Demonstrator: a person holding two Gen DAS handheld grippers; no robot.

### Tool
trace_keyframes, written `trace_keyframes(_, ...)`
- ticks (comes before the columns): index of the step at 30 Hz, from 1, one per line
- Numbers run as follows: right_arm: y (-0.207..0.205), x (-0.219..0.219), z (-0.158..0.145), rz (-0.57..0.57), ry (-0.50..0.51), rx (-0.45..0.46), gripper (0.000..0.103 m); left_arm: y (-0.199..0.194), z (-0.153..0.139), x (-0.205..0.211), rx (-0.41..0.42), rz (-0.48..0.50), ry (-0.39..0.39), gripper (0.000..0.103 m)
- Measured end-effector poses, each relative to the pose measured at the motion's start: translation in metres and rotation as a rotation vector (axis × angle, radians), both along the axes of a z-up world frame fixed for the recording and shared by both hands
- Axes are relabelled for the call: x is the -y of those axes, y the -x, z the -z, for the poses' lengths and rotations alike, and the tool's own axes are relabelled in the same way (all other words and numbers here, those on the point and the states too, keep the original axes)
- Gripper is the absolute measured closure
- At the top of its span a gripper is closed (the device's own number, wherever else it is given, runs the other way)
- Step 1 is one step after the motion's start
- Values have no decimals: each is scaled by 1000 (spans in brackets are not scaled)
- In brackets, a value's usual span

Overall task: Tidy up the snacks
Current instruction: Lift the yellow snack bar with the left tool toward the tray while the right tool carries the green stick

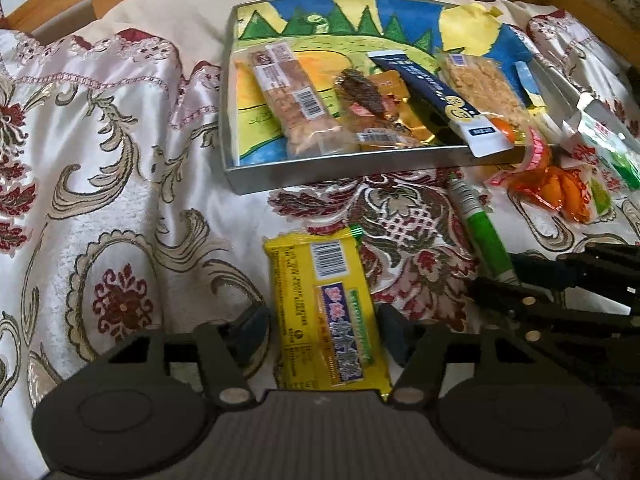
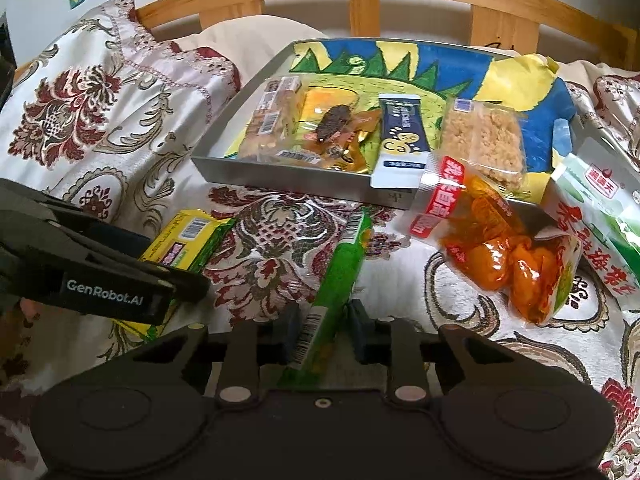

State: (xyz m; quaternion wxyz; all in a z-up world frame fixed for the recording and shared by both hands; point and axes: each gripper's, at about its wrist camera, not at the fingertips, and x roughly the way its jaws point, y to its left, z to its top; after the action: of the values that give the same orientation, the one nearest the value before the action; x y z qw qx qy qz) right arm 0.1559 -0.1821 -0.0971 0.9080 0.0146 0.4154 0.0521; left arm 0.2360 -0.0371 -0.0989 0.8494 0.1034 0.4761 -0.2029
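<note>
Brocade bedspread [image 2: 280, 240], cream with red and gold flowers, lies under everything we see. On it, ahead of us, sits a grey metal tray [image 1: 340, 168] lined with a bright child's drawing; four snacks already lie side by side in it, and a blue packet overhangs its near wall. Right of the tray lie an orange snack pouch [image 2: 492, 252] and a green and white packet [image 2: 596, 224], both on the cloth.

Nearer us, our left gripper [image 1: 322, 330] straddles a flat yellow snack packet [image 1: 324, 304], fingers spread on either side, not visibly touching. Our right gripper [image 2: 322, 330] likewise brackets a long green stick pack [image 2: 340, 272], jaws apart.

We judge both pickups are about to begin. To do them well, we should close squarely across each packet's width, near its middle so it will not droop, lift clear of the tray wall, and set each down in the tray's bare left part.
</note>
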Motion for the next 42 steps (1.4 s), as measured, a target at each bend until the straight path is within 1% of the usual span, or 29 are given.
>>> trace_keyframes(1, 0, -1, 0, -5, 2, 1, 77, 1, 0, 1, 0, 13, 1, 46)
trace_keyframes(2, 1, -3, -1, -12, 4, 2, 77, 2, -1, 2, 4, 19, -2, 47)
trace_keyframes(12, 4, -11, -4, -45, 38, 2, 80, 5, -5, 5, -19, 30, 7, 49)
trace_keyframes(17, 8, -17, -9, -73, 109, 49, 83, 7, -11, 4, -24, 16, 36, 49)
trace_keyframes(22, 10, -19, -15, -82, 150, 96, 84, 9, -18, 2, -6, -1, 55, 49)
trace_keyframes(27, 11, -20, -17, -87, 155, 108, 84, 9, -22, -1, 5, -15, 66, 49)
trace_keyframes(33, 15, -20, -25, -79, 158, 165, 85, 10, -26, -4, 30, -32, 81, 49)
trace_keyframes(38, 15, -15, -29, -61, 137, 176, 85, 12, -33, -4, 67, -39, 97, 49)
trace_keyframes(42, 16, -9, -39, -38, 108, 200, 85, 12, -41, -5, 101, -49, 118, 49)
